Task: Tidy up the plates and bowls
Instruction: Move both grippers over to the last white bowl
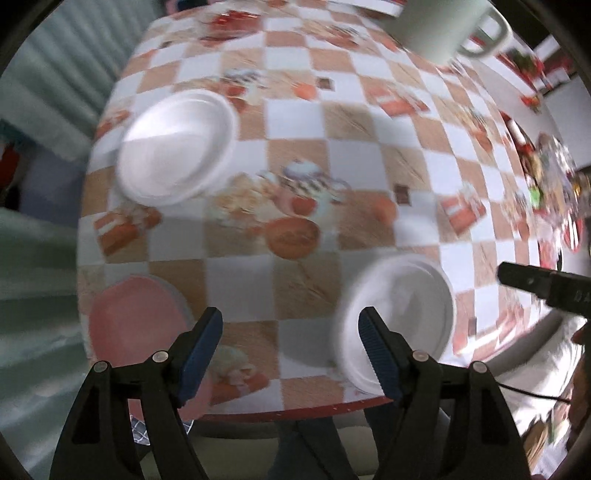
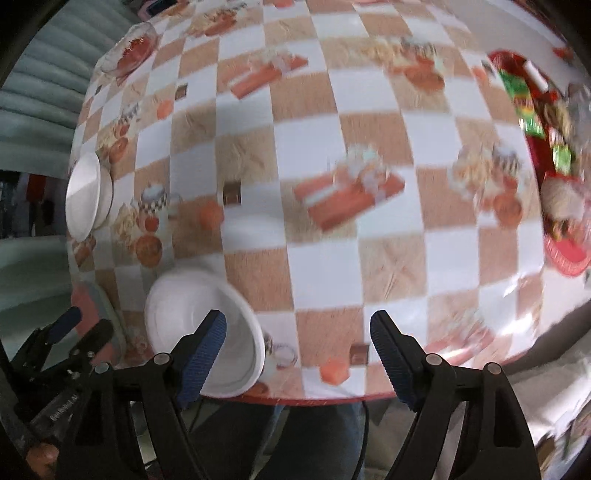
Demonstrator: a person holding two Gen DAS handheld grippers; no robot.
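Note:
A white bowl (image 1: 399,317) sits near the table's front edge; it also shows in the right wrist view (image 2: 199,332). A second white bowl (image 1: 177,147) sits farther back on the left, also seen edge-on in the right wrist view (image 2: 86,195). A pink plate (image 1: 136,325) lies at the front left corner. My left gripper (image 1: 291,354) is open and empty above the front edge, between the pink plate and the near bowl. My right gripper (image 2: 299,354) is open and empty, just right of the near bowl.
The table has a checkered cloth (image 1: 295,122). A pale green mug (image 1: 443,26) stands at the back right. A red tray of wrapped snacks (image 2: 554,155) lies at the right. A clear glass dish (image 2: 129,48) sits at the far left corner.

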